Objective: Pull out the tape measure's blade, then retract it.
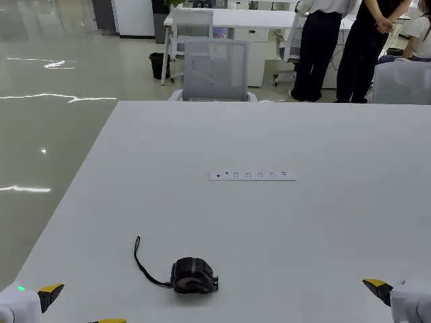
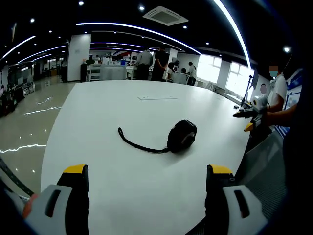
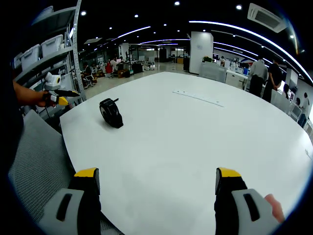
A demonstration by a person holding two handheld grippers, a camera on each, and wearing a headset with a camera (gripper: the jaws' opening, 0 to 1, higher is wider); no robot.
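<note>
A black tape measure (image 1: 194, 275) lies on the white table (image 1: 269, 222) near its front edge, its black wrist strap (image 1: 139, 259) trailing to the left; its blade is in. In the left gripper view the tape measure (image 2: 182, 135) lies ahead, beyond the wide-apart yellow-tipped jaws of my left gripper (image 2: 145, 171), which holds nothing. My right gripper (image 3: 159, 174) is open as well, and the tape measure (image 3: 111, 112) sits far off to its left. In the head view the left gripper (image 1: 79, 304) is at the bottom left, and one yellow fingertip (image 1: 377, 287) of the right gripper at the bottom right.
A white power strip (image 1: 252, 176) is set in the table's middle. A grey mesh chair (image 1: 215, 70) stands at the far edge, another chair (image 1: 402, 82) at the far right. Two people (image 1: 343, 47) stand beyond by another desk. A shiny floor lies to the left.
</note>
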